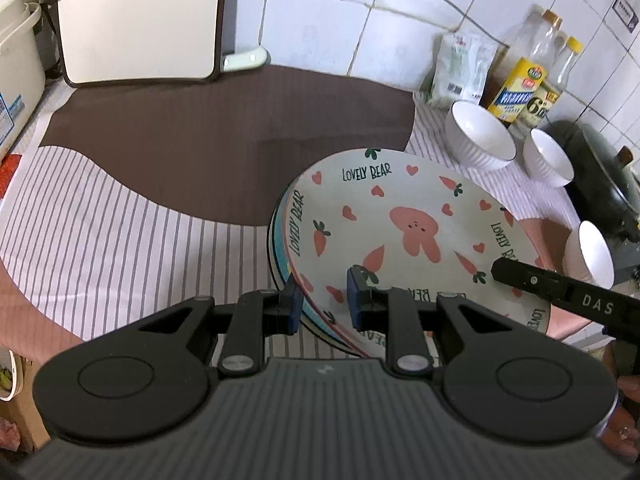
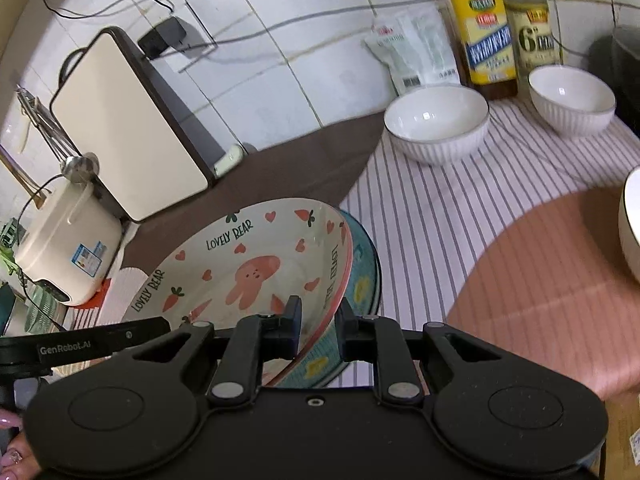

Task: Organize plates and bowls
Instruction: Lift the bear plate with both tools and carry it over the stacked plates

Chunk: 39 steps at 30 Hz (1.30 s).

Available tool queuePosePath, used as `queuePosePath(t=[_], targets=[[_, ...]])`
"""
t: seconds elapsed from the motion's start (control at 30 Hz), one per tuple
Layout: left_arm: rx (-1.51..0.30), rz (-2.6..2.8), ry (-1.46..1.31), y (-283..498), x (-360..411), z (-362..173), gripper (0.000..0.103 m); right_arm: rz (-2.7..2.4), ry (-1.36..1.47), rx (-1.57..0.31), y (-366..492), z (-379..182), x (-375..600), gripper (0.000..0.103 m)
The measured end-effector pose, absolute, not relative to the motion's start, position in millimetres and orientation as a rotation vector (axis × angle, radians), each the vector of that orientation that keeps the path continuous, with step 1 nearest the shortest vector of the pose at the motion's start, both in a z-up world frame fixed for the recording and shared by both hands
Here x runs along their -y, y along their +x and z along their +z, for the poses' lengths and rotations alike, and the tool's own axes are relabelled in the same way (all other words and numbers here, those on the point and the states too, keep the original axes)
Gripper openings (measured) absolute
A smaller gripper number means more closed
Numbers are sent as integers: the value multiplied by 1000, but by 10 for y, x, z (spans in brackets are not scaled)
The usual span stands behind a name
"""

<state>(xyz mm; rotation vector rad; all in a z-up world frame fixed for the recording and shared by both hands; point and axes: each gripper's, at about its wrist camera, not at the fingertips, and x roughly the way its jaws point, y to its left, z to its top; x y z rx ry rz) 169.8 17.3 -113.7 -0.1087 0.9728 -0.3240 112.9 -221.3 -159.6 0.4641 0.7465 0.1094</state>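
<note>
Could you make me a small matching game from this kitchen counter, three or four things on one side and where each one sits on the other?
Things:
1. pink bunny-print ceramic plate
2. teal-rimmed plate
3. yellow-labelled glass oil bottle
4. large white ribbed bowl

Places:
A. on the striped cloth, before the bottles
B. against the tiled wall
C. top of the stack, rim between both hand-held grippers' fingers
D. directly beneath the bunny plate

Pairs: 1-C, 2-D, 3-B, 4-A

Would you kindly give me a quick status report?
Both grippers, left gripper and right gripper, straddle the plate stack rims, jaws open. White bowls beyond, unstacked.
</note>
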Motion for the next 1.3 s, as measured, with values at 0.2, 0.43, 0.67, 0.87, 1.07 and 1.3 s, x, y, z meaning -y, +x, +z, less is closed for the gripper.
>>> queuePosePath(t=[0.2, 0.43, 0.67, 0.87, 1.07, 1.3], targets=[[-1007, -315, -116, 1750, -155, -1309, 21, 93, 467, -784, 1155, -1730, 2197, 22], [-1033, -280, -127, 1862, -155, -1462, 21, 71, 431, -807, 1230, -1812, 2111, 22], [-1046, -270, -149, 1911, -161, -1522, 21, 18, 348, -805, 1246, -1753, 1970, 22], [-1066, -260, -139, 1928, -131, -1565, 23, -6, 252, -795, 1246, -1775, 1851, 28], [-1065, -221, -77, 1932, -47, -1585, 24, 8, 199, -766, 1218, -1834, 1823, 31], [-1062, -203, -32, 1966, 3, -1580, 24, 33, 143, -724, 1177, -1861, 1807, 32]])
